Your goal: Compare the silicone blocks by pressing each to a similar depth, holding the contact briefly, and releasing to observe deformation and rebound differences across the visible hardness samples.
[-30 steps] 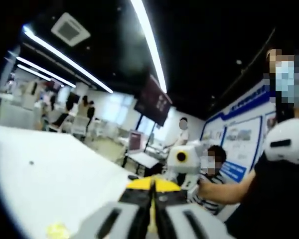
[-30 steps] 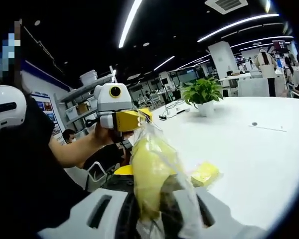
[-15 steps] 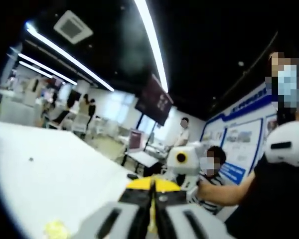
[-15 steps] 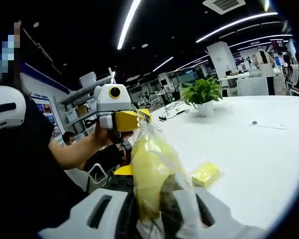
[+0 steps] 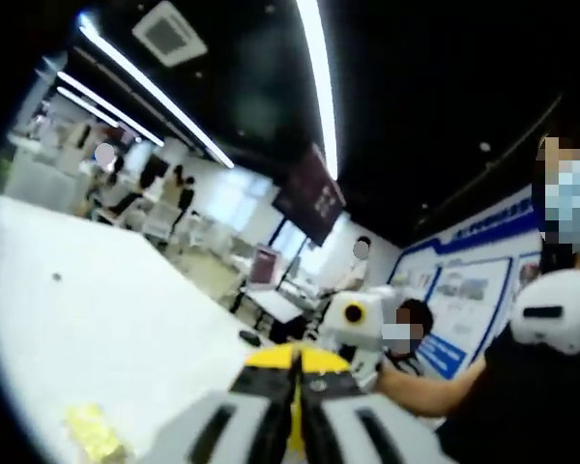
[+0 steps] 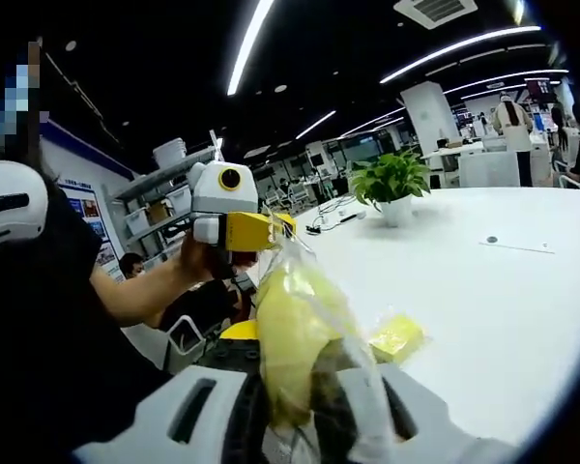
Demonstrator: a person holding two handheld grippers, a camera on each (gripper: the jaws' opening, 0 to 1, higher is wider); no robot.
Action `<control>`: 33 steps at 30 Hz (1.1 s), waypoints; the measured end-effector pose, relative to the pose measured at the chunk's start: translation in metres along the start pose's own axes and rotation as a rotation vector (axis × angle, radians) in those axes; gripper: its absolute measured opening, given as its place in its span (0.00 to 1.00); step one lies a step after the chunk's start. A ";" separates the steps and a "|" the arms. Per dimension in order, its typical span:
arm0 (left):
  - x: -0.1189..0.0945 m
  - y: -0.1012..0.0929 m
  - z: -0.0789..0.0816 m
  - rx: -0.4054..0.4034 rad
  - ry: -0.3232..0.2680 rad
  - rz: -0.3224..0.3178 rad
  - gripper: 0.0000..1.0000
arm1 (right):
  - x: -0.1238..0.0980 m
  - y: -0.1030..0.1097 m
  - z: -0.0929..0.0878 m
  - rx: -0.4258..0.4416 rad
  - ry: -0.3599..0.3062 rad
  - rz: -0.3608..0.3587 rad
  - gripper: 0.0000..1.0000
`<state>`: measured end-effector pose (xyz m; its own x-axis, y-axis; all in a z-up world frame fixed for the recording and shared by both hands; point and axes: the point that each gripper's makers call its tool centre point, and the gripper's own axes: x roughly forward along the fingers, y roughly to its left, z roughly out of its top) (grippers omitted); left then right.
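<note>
My right gripper (image 6: 304, 391) is shut on a clear plastic bag (image 6: 340, 340) that holds a pale yellow silicone block (image 6: 288, 329). The bag stands upright between the jaws. Its top corner reaches the yellow jaw tips of my left gripper (image 6: 268, 232), held up at the left by a hand. In the left gripper view my left gripper (image 5: 296, 364) has its jaws pressed together, with the right gripper (image 5: 352, 323) just beyond them. A second yellow block (image 6: 396, 335) lies bare on the white table (image 6: 493, 300); it is also seen as the yellow block (image 5: 95, 432) at the lower left.
A potted green plant (image 6: 392, 180) stands at the table's far side, with cables beside it. The person (image 6: 48, 319) holding the grippers is close on the left, in dark clothes. Seated and standing people (image 5: 406, 333) and desks fill the room beyond the table (image 5: 97, 329).
The left gripper's camera has tilted, so the table and the loose yellow block sit differently in its view. The right gripper's hold on the bag is unchanged.
</note>
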<state>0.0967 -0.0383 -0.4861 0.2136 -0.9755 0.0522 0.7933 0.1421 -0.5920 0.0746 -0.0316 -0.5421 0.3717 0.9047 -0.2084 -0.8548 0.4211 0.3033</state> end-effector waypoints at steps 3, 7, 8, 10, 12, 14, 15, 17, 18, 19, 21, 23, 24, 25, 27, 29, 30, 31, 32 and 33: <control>-0.001 0.004 0.001 -0.014 -0.021 -0.007 0.00 | 0.001 0.000 0.001 0.000 0.003 -0.004 0.09; 0.000 -0.002 0.002 0.014 -0.027 -0.006 0.00 | 0.002 -0.002 0.002 -0.040 -0.022 0.001 0.11; 0.000 -0.001 0.002 0.016 -0.022 0.000 0.00 | 0.003 -0.002 0.002 -0.039 -0.023 0.001 0.12; 0.000 0.000 0.001 0.019 -0.017 0.007 0.00 | 0.005 -0.005 0.002 -0.069 -0.025 -0.016 0.12; 0.000 0.002 0.002 0.026 -0.017 0.014 0.00 | 0.006 -0.005 0.002 -0.065 -0.028 -0.017 0.13; -0.001 0.002 0.003 0.029 -0.020 0.014 0.00 | 0.006 -0.007 0.003 -0.074 -0.036 -0.017 0.13; -0.001 0.001 0.003 0.034 -0.021 0.015 0.00 | 0.006 -0.007 0.003 -0.075 -0.037 -0.020 0.14; -0.001 0.002 0.004 0.043 -0.022 0.019 0.00 | 0.007 -0.009 0.003 -0.076 -0.040 -0.026 0.14; -0.001 0.002 0.004 0.045 -0.022 0.019 0.00 | 0.007 -0.009 0.004 -0.077 -0.042 -0.028 0.15; 0.000 0.002 0.005 0.051 -0.023 0.020 0.00 | 0.008 -0.010 0.004 -0.081 -0.046 -0.031 0.15; 0.000 0.002 0.006 0.064 -0.025 0.020 0.00 | 0.008 -0.012 0.005 -0.098 -0.055 -0.039 0.16; 0.000 0.002 0.007 0.075 -0.024 0.021 0.00 | 0.010 -0.015 0.005 -0.135 -0.060 -0.055 0.17; 0.000 0.002 0.007 0.076 -0.022 0.019 0.00 | 0.011 -0.017 0.004 -0.176 -0.053 -0.064 0.17; 0.000 0.003 0.007 0.088 -0.022 0.024 0.00 | 0.012 -0.018 0.004 -0.184 -0.053 -0.072 0.18; 0.000 0.003 0.007 0.079 -0.018 0.026 0.00 | 0.012 -0.019 0.003 -0.192 -0.050 -0.075 0.19; 0.000 0.004 0.007 0.080 -0.013 0.028 0.00 | 0.012 -0.022 0.003 -0.196 -0.052 -0.083 0.22; -0.001 0.005 0.007 0.082 -0.010 0.031 0.00 | 0.012 -0.023 0.003 -0.196 -0.051 -0.088 0.23; -0.001 0.005 0.007 0.083 -0.008 0.031 0.00 | 0.012 -0.026 0.002 -0.184 -0.048 -0.100 0.24; -0.001 0.005 0.007 0.073 -0.007 0.037 0.00 | 0.012 -0.027 0.002 -0.182 -0.047 -0.103 0.25; -0.001 0.006 0.007 0.052 -0.011 0.045 0.00 | 0.012 -0.032 0.002 -0.175 -0.049 -0.118 0.27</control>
<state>0.1056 -0.0355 -0.4841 0.2553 -0.9662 0.0354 0.8115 0.1943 -0.5511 0.1072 -0.0337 -0.5525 0.4867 0.8535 -0.1861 -0.8525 0.5106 0.1119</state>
